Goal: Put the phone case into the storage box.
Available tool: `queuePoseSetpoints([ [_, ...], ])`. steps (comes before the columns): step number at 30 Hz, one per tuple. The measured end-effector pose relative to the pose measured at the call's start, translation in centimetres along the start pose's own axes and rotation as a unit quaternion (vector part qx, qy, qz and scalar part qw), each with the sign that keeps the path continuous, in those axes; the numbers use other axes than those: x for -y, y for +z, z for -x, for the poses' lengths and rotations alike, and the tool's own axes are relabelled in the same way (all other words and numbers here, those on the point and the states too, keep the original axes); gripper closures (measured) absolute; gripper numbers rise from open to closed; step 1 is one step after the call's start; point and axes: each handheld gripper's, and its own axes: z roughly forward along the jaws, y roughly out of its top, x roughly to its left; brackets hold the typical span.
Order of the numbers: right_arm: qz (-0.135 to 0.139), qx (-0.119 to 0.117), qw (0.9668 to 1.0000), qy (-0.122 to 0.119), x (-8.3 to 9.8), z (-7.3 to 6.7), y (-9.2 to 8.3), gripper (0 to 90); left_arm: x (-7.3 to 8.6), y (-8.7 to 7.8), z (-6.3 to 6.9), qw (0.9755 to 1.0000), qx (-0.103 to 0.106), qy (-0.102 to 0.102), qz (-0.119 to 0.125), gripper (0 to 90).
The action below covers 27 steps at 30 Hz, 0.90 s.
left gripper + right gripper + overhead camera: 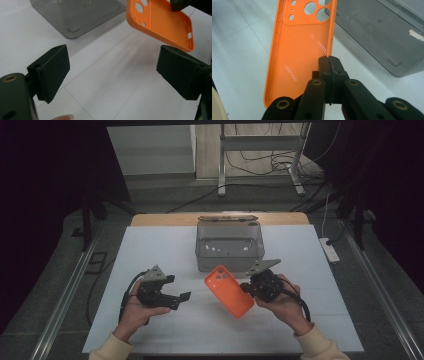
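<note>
Currently | orange phone case (229, 291): hanging tilted above the table's (150, 250) middle, before the grey bin (229, 245) | right gripper (329, 61): pinching its side rim | left gripper (172, 290): gaping, empty | handling, judged: light, flexible, slippery; gripping best along long edges.

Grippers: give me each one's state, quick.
Left gripper: open, holding nothing.
Right gripper: shut on the side wall of the orange phone case, holding it off the table.

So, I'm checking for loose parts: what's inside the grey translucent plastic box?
The grey translucent plastic box looks empty: a bare floor with light spots. Its near wall hides the front strip.
</note>
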Motion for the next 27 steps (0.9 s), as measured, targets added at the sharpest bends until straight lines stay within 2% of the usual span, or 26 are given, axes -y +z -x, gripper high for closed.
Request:
queuePoseSetpoints([
  [4,0.001,0.001,1.0,-0.002,0.0,-0.1,-0.1,89.9,-0.5,0.0,0.2,0.9999,0.009,0.006,0.003,12.8],
  [10,0.003,0.001,1.0,-0.005,-0.1,-0.1,-0.1,90.0,-1.0,0.4,0.2,0.9999,0.011,0.003,0.003,12.7],
  [13,0.001,0.0,1.0,-0.005,-0.1,-0.2,-0.1,89.9,-1.2,0.5,0.2,0.9998,0.02,0.003,0.006,14.2],
  [27,0.004,0.001,0.9999,-0.013,-0.2,-0.4,-0.2,89.9,-2.1,1.3,0.2,0.9997,0.023,0.005,0.004,14.2],
])
